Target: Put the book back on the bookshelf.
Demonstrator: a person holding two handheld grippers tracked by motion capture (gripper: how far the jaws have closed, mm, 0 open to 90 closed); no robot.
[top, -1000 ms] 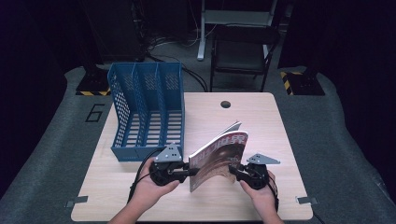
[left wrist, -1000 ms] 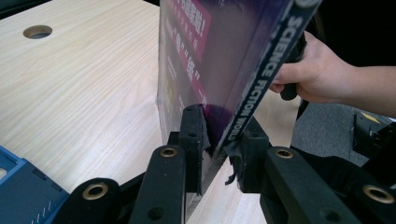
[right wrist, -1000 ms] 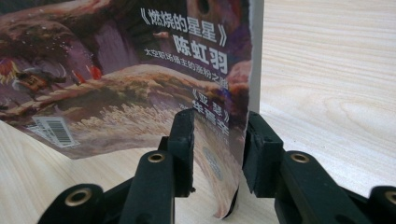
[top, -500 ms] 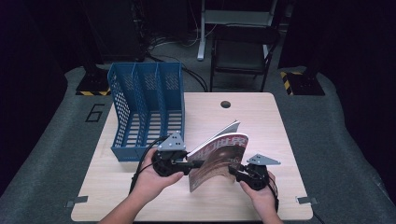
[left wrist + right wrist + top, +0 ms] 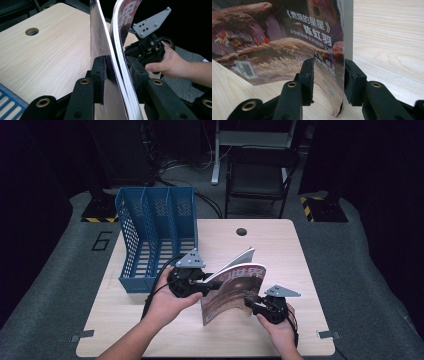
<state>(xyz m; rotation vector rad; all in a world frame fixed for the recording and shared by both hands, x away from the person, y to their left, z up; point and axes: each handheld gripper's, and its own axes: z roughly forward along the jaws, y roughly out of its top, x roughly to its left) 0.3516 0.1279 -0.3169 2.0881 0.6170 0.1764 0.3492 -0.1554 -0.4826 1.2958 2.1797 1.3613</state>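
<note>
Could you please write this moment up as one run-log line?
left gripper: magazine between jaws, just closing | right gripper: jaws astride magazine edge, grip unclear | magazine: upright, bowed, on table | blue file rack: empty

The right gripper (image 5: pixel 328 77) has its two black jaws on either side of a magazine (image 5: pixel 287 40). The magazine's edge stands between them, and its cover bends away to the left. A wooden table (image 5: pixel 392 37) lies behind.

Light wooden table (image 5: pixel 150 330) stands on grey carpeted floor (image 5: pixel 60 285); black metal chair (image 5: pixel 260 177) behind it, surroundings dark.
</note>
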